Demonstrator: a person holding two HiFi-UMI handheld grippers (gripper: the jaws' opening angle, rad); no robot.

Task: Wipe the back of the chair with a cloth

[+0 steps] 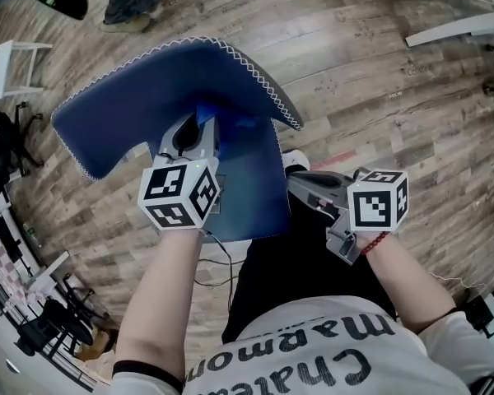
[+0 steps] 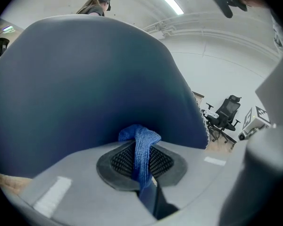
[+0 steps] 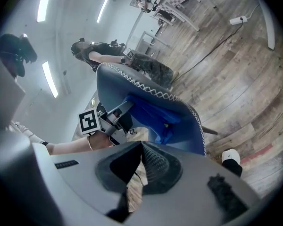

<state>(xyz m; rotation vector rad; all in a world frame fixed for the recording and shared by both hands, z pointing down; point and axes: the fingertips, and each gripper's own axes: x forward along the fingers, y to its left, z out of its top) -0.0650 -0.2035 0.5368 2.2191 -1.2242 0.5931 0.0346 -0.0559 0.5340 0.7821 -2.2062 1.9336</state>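
Observation:
The blue chair [image 1: 148, 97], edged with white stitching, stands right in front of me, and its back [image 2: 85, 79] fills the left gripper view. My left gripper [image 1: 199, 134] is shut on a bright blue cloth [image 2: 140, 147], holding the cloth [image 1: 207, 122] against the chair's back surface. In the right gripper view the chair [image 3: 146, 93], the cloth [image 3: 153, 117] and the left gripper [image 3: 111, 121] show ahead. My right gripper [image 1: 300, 179] hangs to the chair's right, apart from it. Its jaws [image 3: 141, 147] meet at the tips with nothing between them.
Wooden floor lies all around. A white shelf frame [image 1: 8, 64] stands at the left and a white bar [image 1: 461, 27] lies at the far right. A black office chair [image 2: 224, 114] and a person [image 3: 92, 51] are behind the chair. My white shoe [image 1: 295, 161] is beside its base.

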